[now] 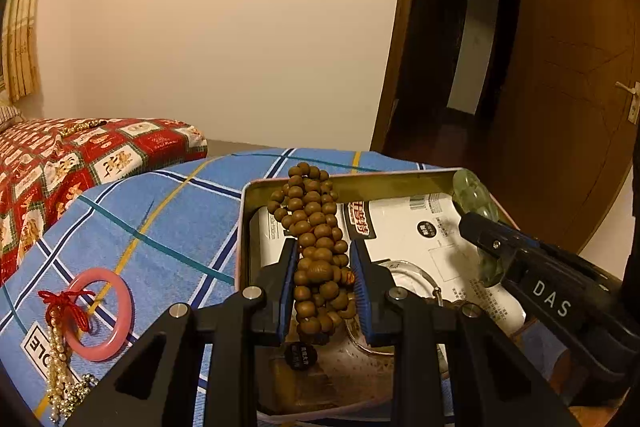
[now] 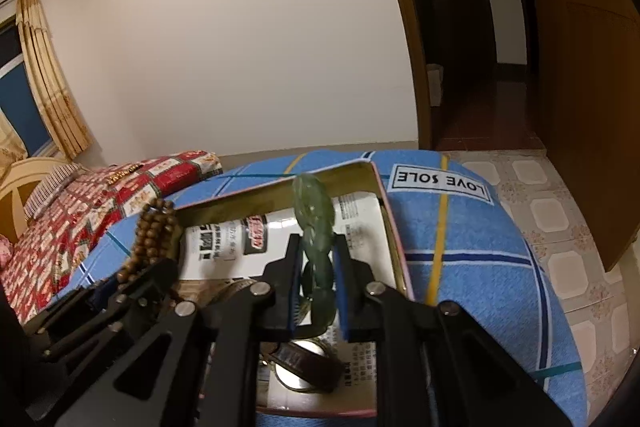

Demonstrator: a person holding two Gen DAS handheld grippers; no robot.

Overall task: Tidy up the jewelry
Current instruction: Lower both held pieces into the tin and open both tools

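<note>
My left gripper [image 1: 323,259] is shut on a bunch of brown wooden beads [image 1: 316,239] and holds it over the open metal tin [image 1: 280,187]. My right gripper [image 2: 318,259] is shut on a green jade bangle [image 2: 314,223], also over the tin [image 2: 384,203]. The right gripper shows in the left wrist view [image 1: 496,243] with the bangle [image 1: 474,195]. The beads show at the left of the right wrist view [image 2: 154,227]. A pink bangle [image 1: 100,311], a red tassel [image 1: 66,307] and a pearl strand [image 1: 60,367] lie on the blue checked towel [image 1: 160,219].
The tin holds a white printed packet [image 1: 420,227] and a glass piece [image 1: 412,279]. A dark strap or band [image 2: 308,363] lies in the tin's near end. A red patterned quilt [image 1: 60,163] lies to the left. An open wooden door [image 1: 568,87] and tiled floor [image 2: 560,211] are to the right.
</note>
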